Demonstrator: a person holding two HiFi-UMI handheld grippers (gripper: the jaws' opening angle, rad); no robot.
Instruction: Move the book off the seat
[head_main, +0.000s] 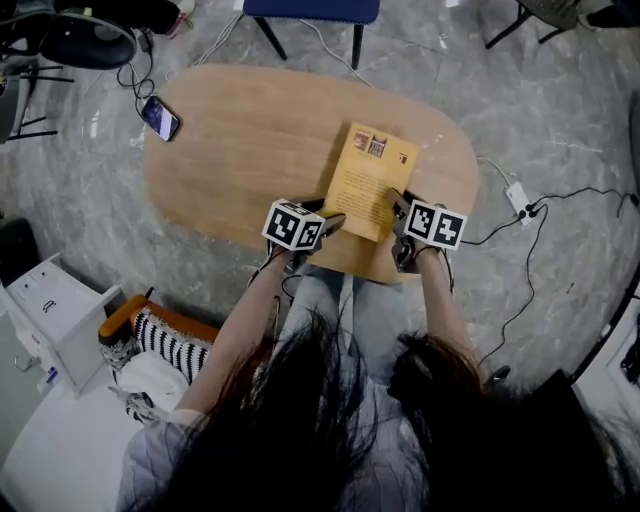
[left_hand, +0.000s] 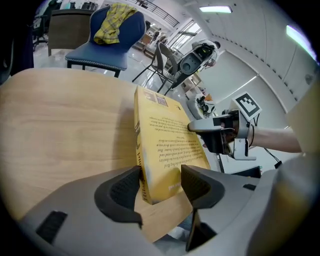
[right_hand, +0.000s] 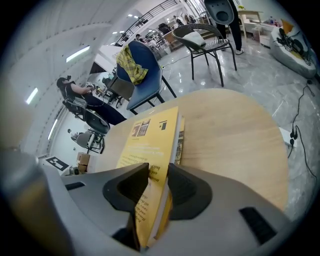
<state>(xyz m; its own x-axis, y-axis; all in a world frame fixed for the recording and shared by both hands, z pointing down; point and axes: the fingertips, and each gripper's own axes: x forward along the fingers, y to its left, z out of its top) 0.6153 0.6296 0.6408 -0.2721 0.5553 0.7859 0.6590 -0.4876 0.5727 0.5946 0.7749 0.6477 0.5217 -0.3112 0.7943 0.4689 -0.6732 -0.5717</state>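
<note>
A yellow paperback book (head_main: 368, 182) sits over the near edge of the oval wooden top (head_main: 250, 140), back cover up. Both grippers hold its near end. My left gripper (head_main: 330, 224) is shut on the near left corner. In the left gripper view the book (left_hand: 167, 145) stands between the pads with its spine against the left one, and my left gripper (left_hand: 159, 186) clamps it. My right gripper (head_main: 400, 214) is shut on the near right edge. In the right gripper view the book (right_hand: 150, 140) runs edge-on between the pads of my right gripper (right_hand: 156, 187).
A phone (head_main: 160, 118) lies at the far left of the wooden top. A blue chair (head_main: 310, 10) stands beyond it, with a yellow cloth (left_hand: 114, 22) over its back. A power strip (head_main: 517, 197) and cables lie on the floor to the right. A white cabinet (head_main: 50, 320) and a striped bag (head_main: 165, 340) are at the near left.
</note>
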